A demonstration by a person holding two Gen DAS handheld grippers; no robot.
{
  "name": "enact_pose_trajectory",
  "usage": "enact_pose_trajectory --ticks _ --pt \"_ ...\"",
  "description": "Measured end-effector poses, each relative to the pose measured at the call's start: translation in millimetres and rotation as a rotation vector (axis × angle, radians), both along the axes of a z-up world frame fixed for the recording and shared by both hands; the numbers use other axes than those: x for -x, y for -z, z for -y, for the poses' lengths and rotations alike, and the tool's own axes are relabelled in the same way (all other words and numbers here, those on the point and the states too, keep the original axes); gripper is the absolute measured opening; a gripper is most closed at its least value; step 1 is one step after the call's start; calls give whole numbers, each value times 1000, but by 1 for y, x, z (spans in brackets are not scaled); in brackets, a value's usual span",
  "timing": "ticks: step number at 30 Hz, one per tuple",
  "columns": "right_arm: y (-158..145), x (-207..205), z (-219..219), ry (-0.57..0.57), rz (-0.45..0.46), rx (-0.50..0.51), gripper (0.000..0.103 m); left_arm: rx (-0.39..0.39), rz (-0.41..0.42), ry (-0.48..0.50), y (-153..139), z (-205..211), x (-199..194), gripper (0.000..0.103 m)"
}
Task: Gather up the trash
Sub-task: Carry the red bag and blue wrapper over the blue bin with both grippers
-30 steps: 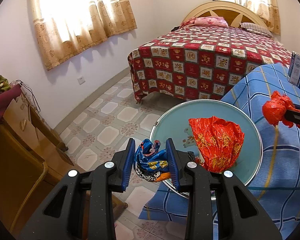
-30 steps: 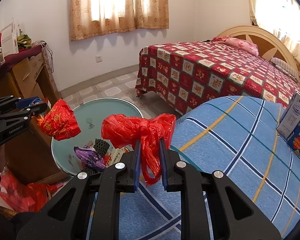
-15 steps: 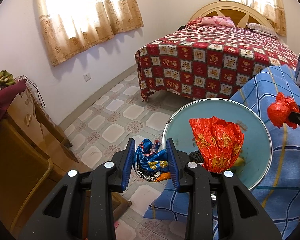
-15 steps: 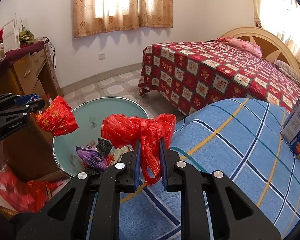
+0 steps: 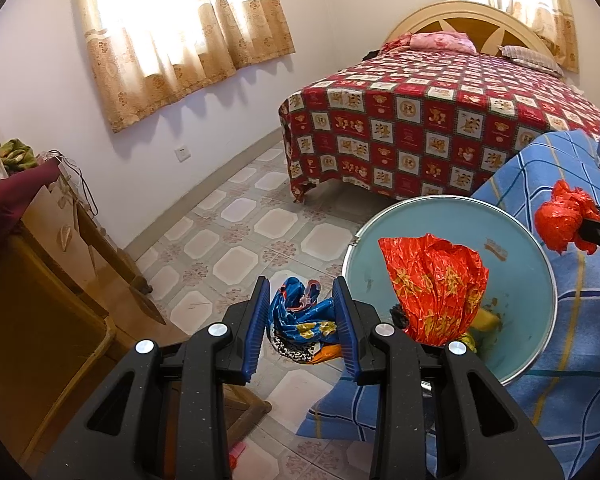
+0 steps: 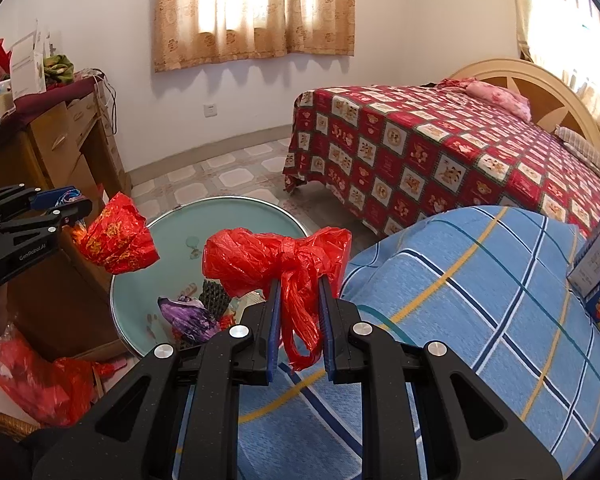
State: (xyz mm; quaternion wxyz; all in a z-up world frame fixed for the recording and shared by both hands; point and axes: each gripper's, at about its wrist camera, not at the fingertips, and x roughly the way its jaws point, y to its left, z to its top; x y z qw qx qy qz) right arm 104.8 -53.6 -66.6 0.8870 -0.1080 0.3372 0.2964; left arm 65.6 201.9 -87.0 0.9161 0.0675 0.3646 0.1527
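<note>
Trash is being gripped by both claws: the left claw (image 5: 302,312) is clenching a crumpled blue wrapper (image 5: 300,314), with a red foil bag (image 5: 434,286) hanging just to its right over the teal bin (image 5: 440,216). The right claw (image 6: 299,314) is pinching a knotted red plastic bag (image 6: 276,258), with the bin lying ahead to its left, beside the blue checked bedding (image 6: 480,300).

Bright daylight enters through the curtained windows (image 5: 180,28) at 11 and 1 o'clock, which are overexposed. Soft scalloped shadows lie on the wall (image 6: 260,80) below the curtains. Both views are sharp, with strong fisheye bending and black corners.
</note>
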Motion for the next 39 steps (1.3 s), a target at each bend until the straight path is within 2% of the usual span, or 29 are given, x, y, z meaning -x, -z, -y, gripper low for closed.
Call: enact_pose_trajectory --ticks 14,39 --pt "-1 0 -16 -22 2 10 18 -3 2 -25 1 -9 0 33" --pt "-3 0 -22 -36 10 20 18 5 11 -14 -3 -5 -1 33"
